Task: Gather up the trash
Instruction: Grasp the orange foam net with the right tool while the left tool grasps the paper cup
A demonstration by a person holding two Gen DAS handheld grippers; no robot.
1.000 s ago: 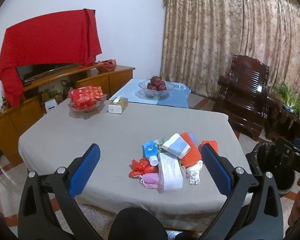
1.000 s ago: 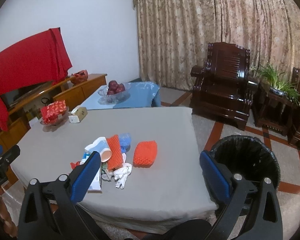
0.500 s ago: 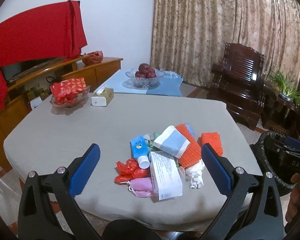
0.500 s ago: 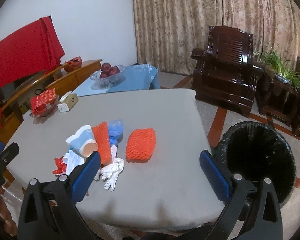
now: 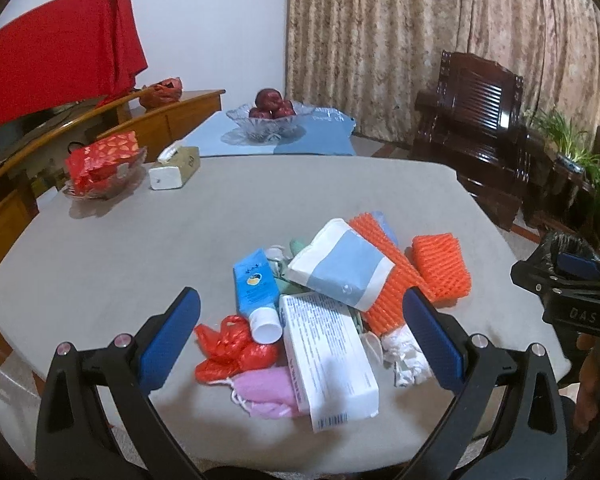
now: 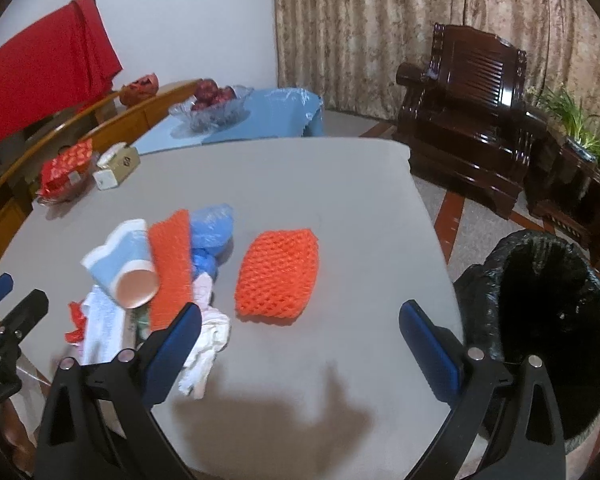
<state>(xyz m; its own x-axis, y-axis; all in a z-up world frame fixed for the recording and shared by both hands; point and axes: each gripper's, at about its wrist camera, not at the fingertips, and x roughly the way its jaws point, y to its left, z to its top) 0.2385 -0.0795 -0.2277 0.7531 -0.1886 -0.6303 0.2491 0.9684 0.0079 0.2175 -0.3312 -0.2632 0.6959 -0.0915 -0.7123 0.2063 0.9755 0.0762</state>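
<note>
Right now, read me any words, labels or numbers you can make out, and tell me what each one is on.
"DAS": on the right gripper, along its black body.
White carton: fine print and a barcode, too small to read.
Blue tube: characters, too blurred to read.
Blue tablecloth: faint writing, unreadable.

Both wrist cameras look forward and down over the near edge of the grey table [image 5: 148, 232] (left one closer), sharing the trash pile [image 6: 156, 276].

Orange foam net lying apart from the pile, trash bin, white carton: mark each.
orange foam net [image 6: 278, 274], right wrist view, middle of its mesh top
trash bin [image 6: 508, 248], right wrist view, bag-lined rim
white carton [image 5: 326, 346], left wrist view, printed top face
</note>
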